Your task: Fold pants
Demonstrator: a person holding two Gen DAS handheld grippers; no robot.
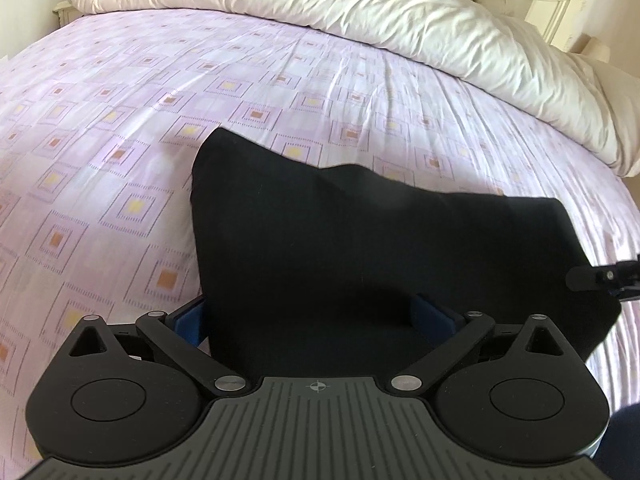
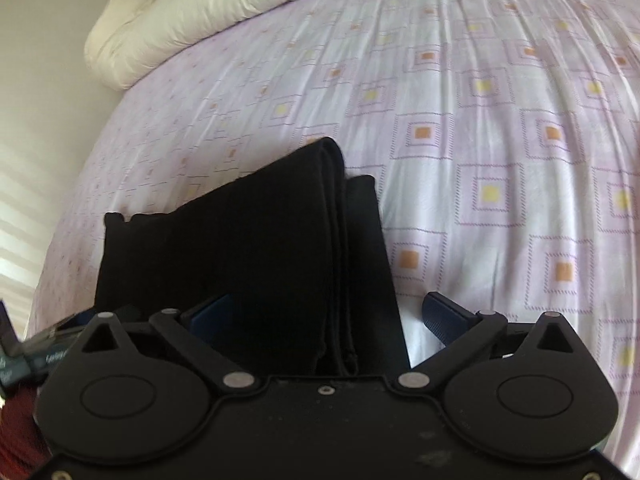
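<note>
Pants (image 1: pixel 360 240), black, folded into a thick stack of layers, lying on the bed (image 1: pixel 120 140) over a lilac bedsheet (image 2: pixel 500 160) printed with squares. Left gripper (image 1: pixel 312 316): fingers (image 1: pixel 190 322) spread wide, the folded cloth lying between them. Right gripper (image 2: pixel 326 316): fingers (image 2: pixel 444 316) likewise wide, straddling the stack's layered edge. White duvet (image 1: pixel 360 8) bunched along the bed's far side.

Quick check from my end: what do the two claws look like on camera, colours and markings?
The left claw is matte black, with blue finger pads, silver pivot pins, two round discs and a ribbed grey plate bearing a crosshair mark. The right claw has the same black linkages and discs, blue pads, but a smooth, scuffed black plate. No cables or sleeves are visible.
</note>
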